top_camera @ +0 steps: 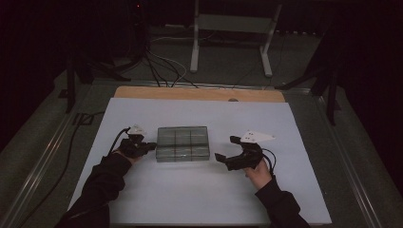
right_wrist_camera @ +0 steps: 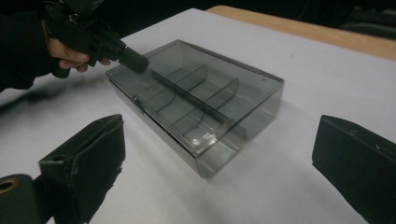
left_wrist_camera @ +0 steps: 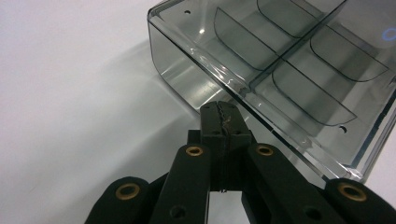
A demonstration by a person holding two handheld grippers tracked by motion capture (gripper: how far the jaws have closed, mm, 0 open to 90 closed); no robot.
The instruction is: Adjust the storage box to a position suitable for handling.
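Note:
A smoky clear plastic box [top_camera: 183, 143] with inner dividers and a closed lid lies in the middle of the white sheet. My left gripper [top_camera: 151, 146] is shut with nothing between its jaws, and its tip rests at the box's left edge; in the left gripper view the gripper [left_wrist_camera: 219, 114] meets the rim of the box [left_wrist_camera: 280, 65]. My right gripper [top_camera: 227, 151] stands open a short way to the right of the box, its jaws wide apart. In the right gripper view the box [right_wrist_camera: 196, 105] lies ahead, with the left gripper [right_wrist_camera: 137, 61] at its far corner.
A white sheet [top_camera: 199, 190] covers the table, with a wooden strip [top_camera: 199, 93] along its far edge. Metal rails run along both sides. Cables [top_camera: 161, 66] and a white stand [top_camera: 233, 33] sit on the dark floor beyond.

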